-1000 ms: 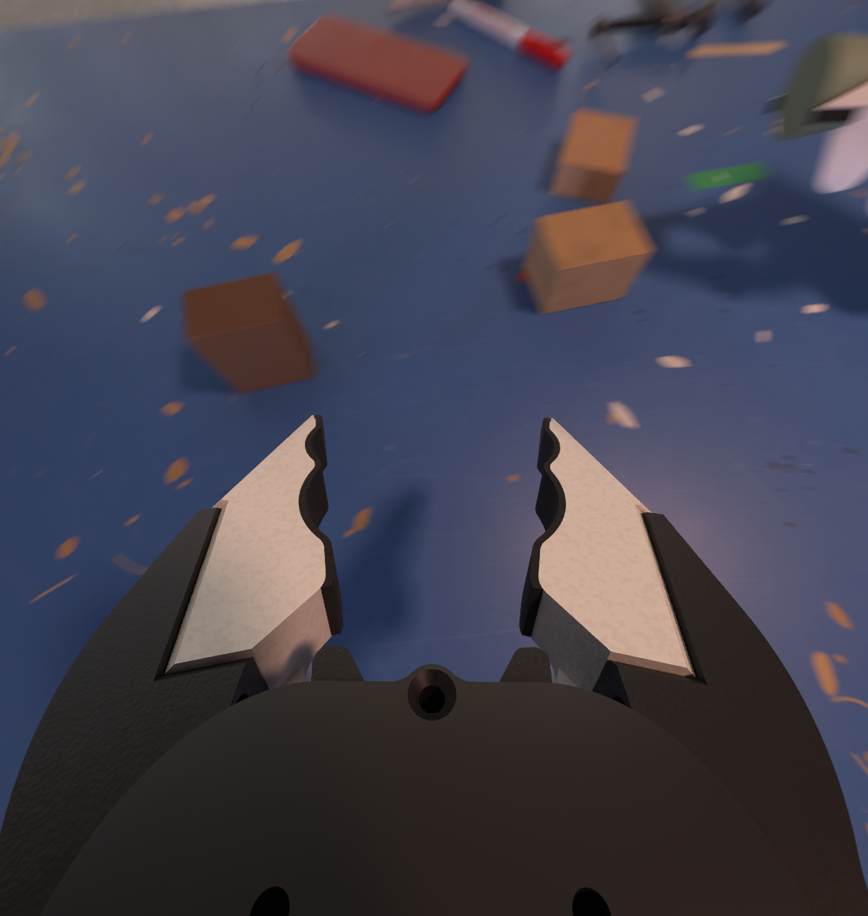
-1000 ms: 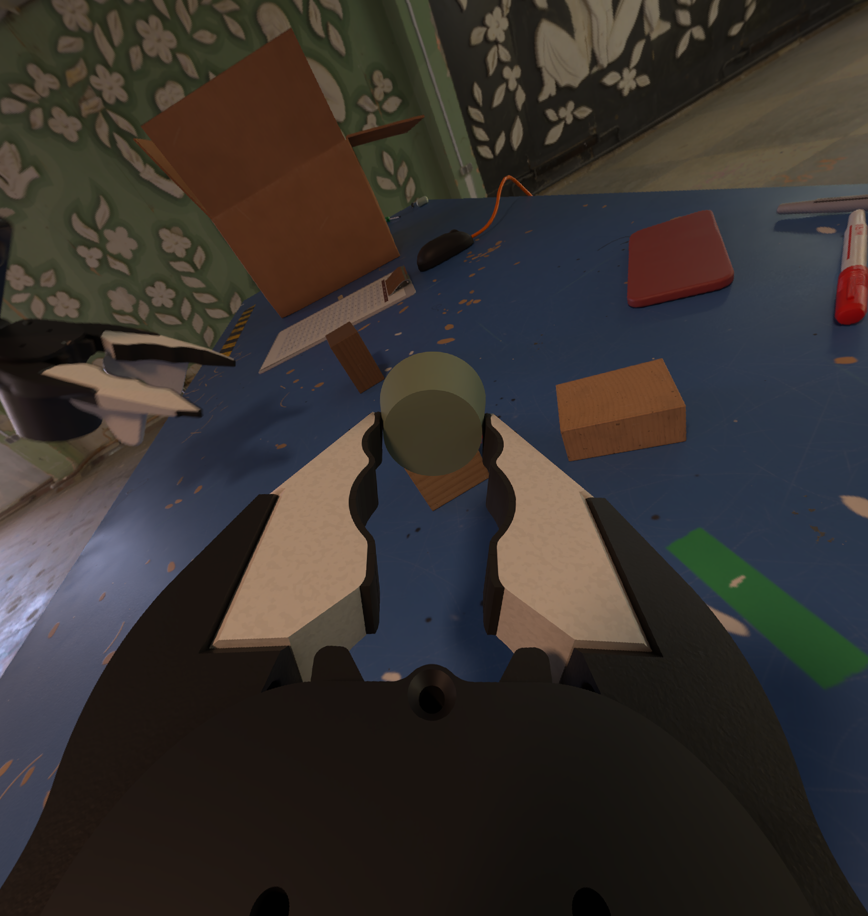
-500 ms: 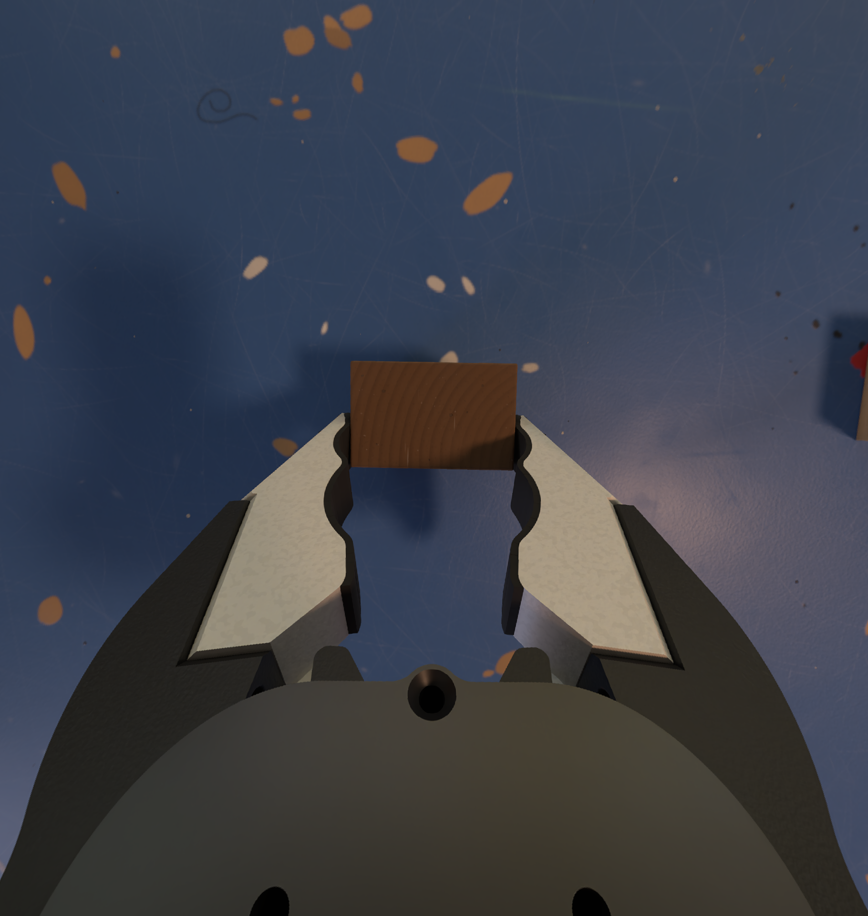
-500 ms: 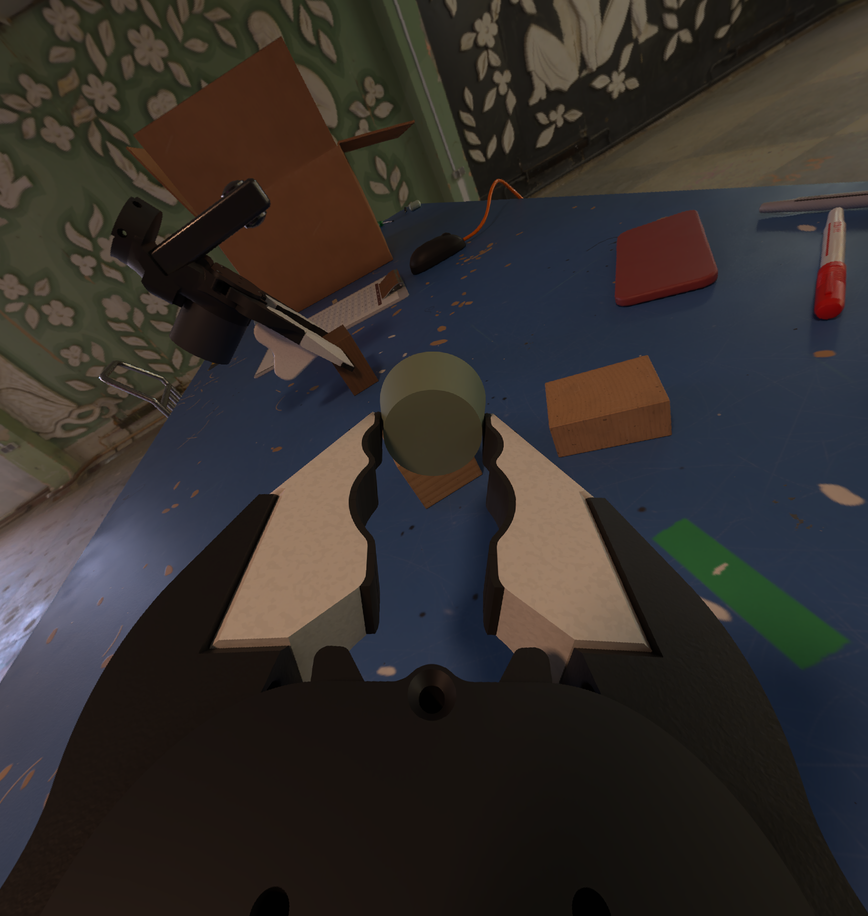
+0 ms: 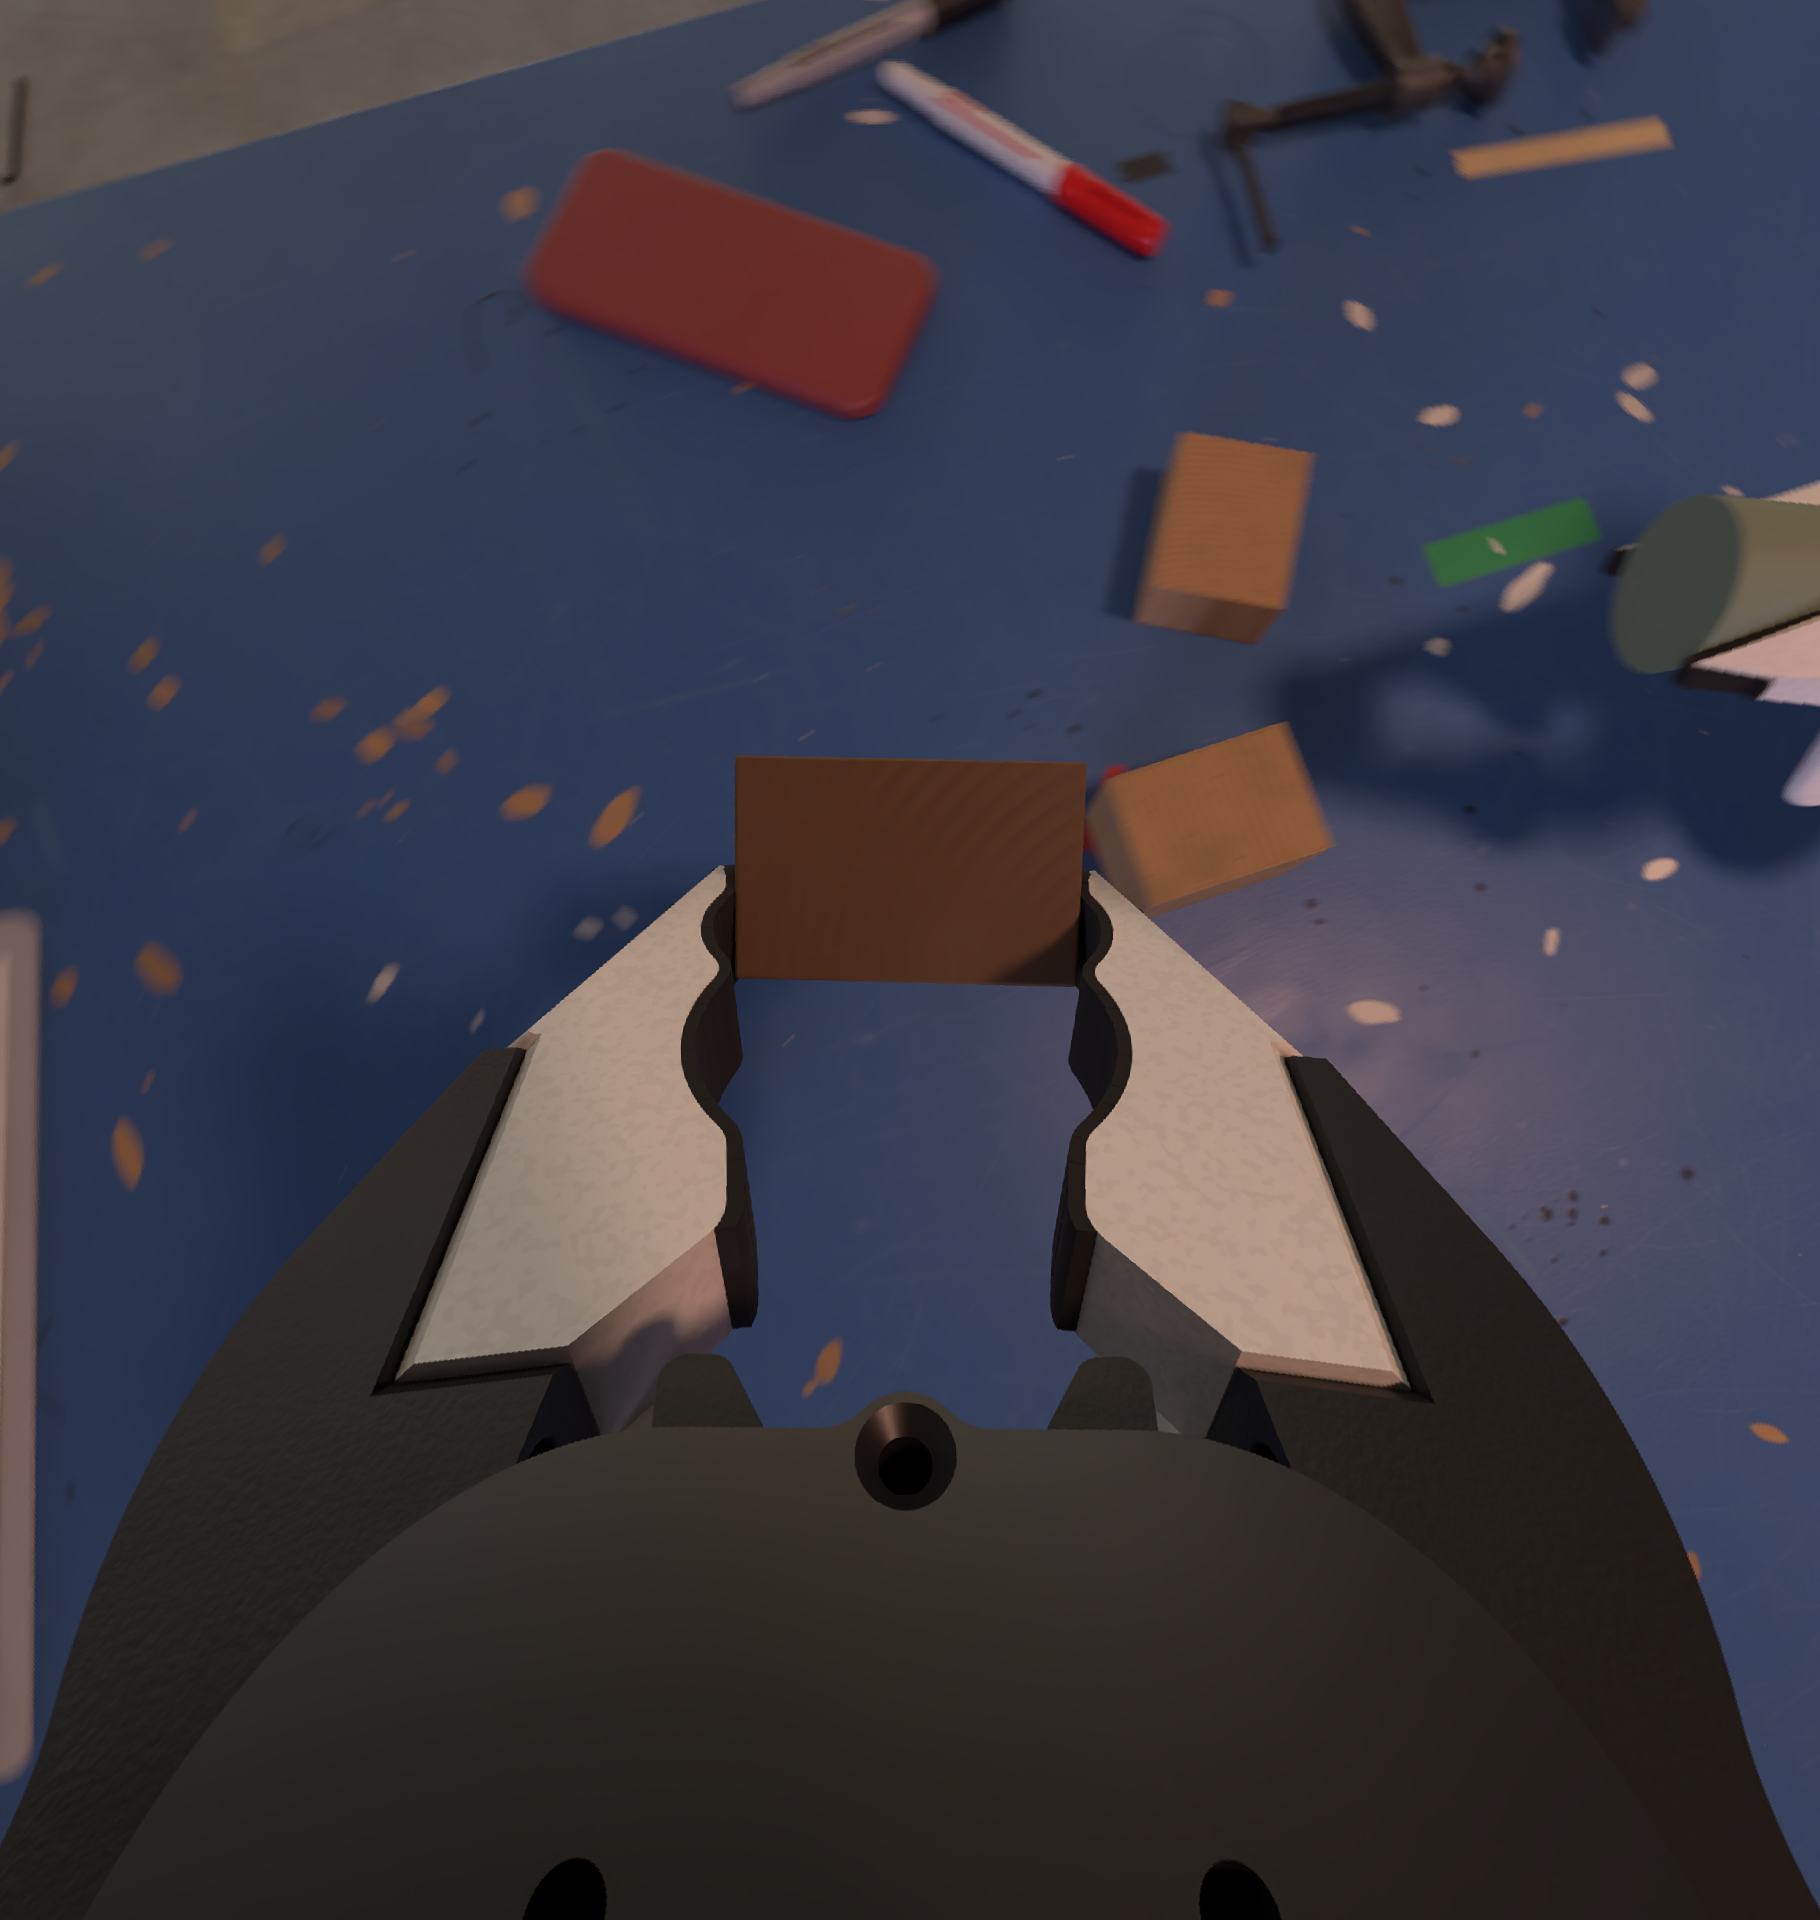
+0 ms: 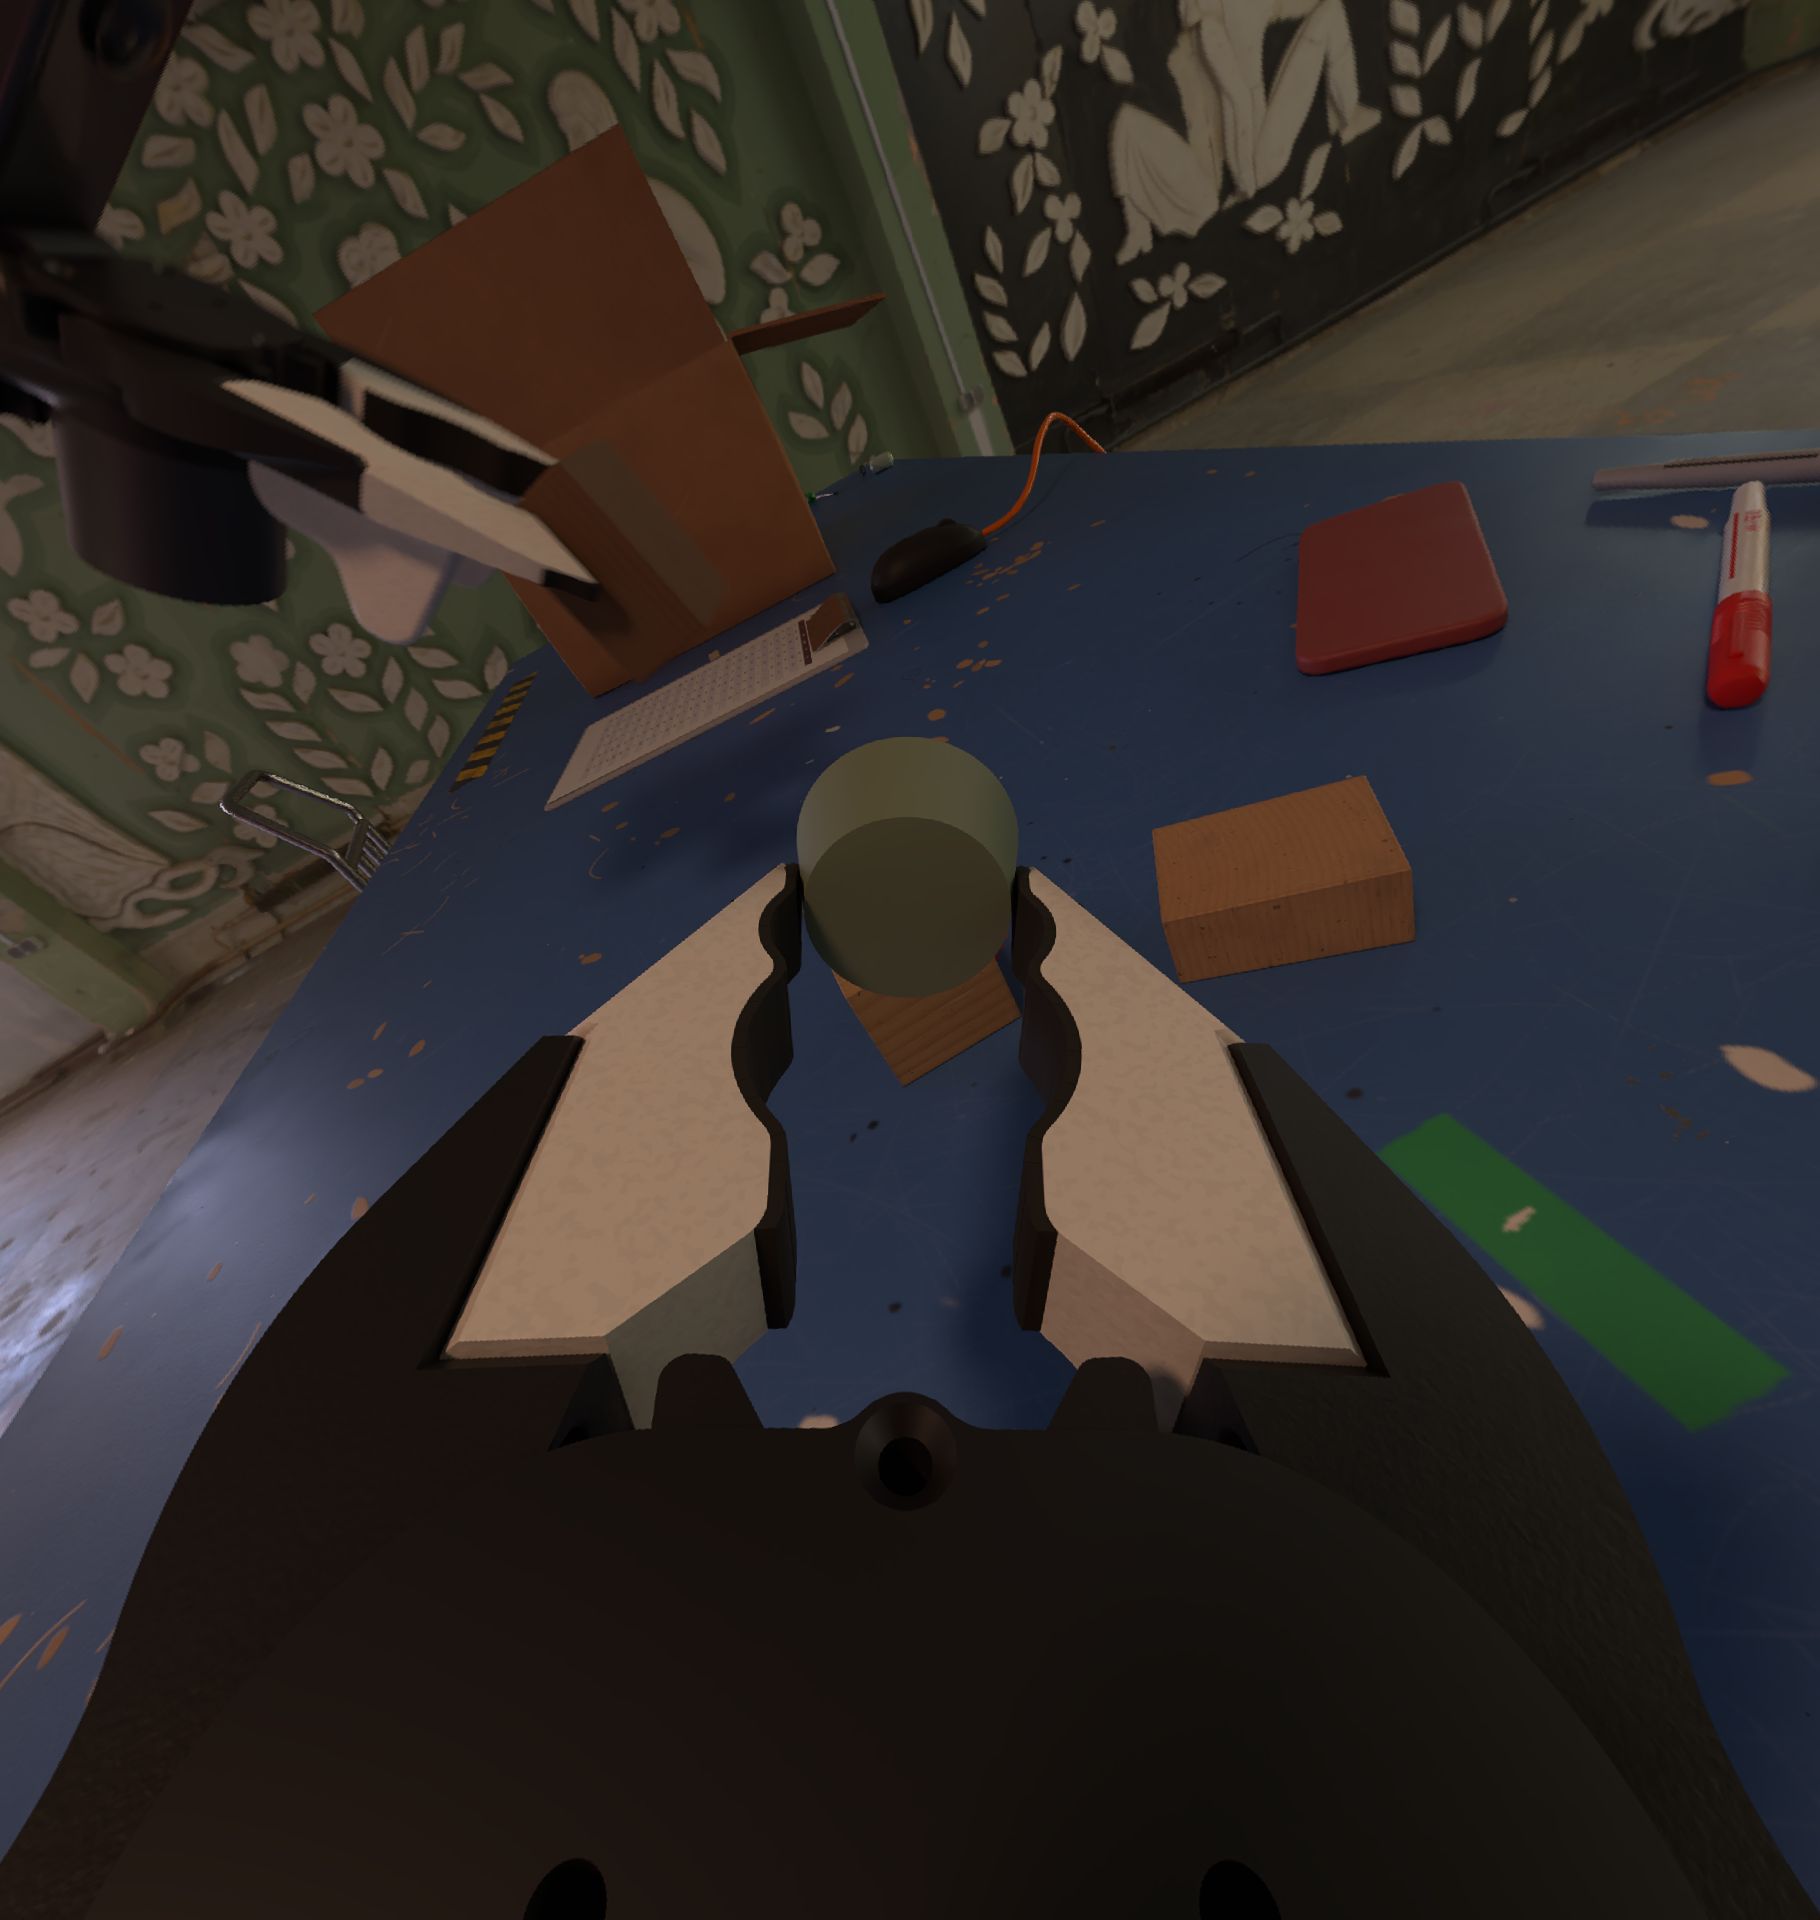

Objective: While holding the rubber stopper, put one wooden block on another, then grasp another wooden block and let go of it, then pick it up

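My left gripper [image 5: 906, 920] is shut on a dark brown wooden block [image 5: 906, 868] and holds it above the blue table [image 5: 366, 582]. In the right wrist view this gripper [image 6: 558, 525] and its block [image 6: 631, 566] hang in the air at the upper left. Two lighter wooden blocks lie on the table: one [image 5: 1223, 535] farther off, one [image 5: 1212, 821] just right of the held block. My right gripper [image 6: 906, 904] is shut on an olive-green rubber stopper [image 6: 906, 883], above the smaller light block [image 6: 937, 1029]. The larger light block [image 6: 1280, 883] lies to its right.
A red flat case [image 5: 729, 281], a red-capped marker [image 5: 1020, 156] and a green tape strip [image 5: 1508, 540] lie on the table. A cardboard box [image 6: 615, 343], a dark mouse [image 6: 927, 545] and a white clipboard [image 6: 708, 701] sit at the far edge.
My left gripper came down, shut on the dark block, and has now lifted it off the table. My right gripper has kept hold of the stopper, almost still.
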Available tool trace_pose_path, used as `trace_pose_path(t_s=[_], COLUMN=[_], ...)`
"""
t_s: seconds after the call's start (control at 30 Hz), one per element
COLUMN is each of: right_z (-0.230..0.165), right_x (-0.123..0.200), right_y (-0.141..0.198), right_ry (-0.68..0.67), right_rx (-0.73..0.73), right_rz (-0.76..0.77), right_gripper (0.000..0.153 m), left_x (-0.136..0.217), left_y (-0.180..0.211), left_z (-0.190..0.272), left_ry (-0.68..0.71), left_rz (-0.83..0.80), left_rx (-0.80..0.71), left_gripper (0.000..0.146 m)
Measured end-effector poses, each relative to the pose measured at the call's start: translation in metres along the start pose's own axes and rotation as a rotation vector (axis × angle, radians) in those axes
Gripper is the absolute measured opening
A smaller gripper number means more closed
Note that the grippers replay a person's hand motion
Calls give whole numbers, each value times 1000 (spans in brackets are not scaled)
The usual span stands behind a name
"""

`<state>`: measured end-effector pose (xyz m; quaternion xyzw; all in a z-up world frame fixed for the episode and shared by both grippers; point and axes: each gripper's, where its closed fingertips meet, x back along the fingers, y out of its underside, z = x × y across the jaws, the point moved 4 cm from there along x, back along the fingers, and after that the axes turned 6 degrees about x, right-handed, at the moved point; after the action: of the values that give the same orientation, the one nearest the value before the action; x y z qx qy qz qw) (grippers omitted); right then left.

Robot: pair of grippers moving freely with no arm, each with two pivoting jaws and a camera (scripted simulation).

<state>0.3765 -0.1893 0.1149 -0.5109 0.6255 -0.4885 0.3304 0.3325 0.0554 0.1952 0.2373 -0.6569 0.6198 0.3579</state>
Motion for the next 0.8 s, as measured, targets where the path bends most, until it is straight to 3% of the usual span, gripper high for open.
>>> trace_pose_path(t_s=[0.17,0.37,0.4,0.5,0.67,0.8], right_z=[-8,-23,-23,-22,-16,-12], right_x=[6,14,15,17,17,17], right_y=[1,10,10,9,9,9], right_ry=[-8,-36,-38,-38,-26,-6], right_rx=[51,132,137,125,90,81], right_rz=[-2,-36,-38,-30,-33,-33], right_gripper=[40,40,40,40,40,40], left_x=[-79,-181,-190,-209,-215,-197], left_y=[-42,-61,-62,-56,-51,-44], left_z=[83,122,123,126,127,116], left_ry=[57,108,103,86,89,37], left_rz=[-122,-297,-311,-335,-306,-267], left_rx=[-169,-160,-158,-165,-157,-173], left_gripper=[63,63,63,89,102,110])
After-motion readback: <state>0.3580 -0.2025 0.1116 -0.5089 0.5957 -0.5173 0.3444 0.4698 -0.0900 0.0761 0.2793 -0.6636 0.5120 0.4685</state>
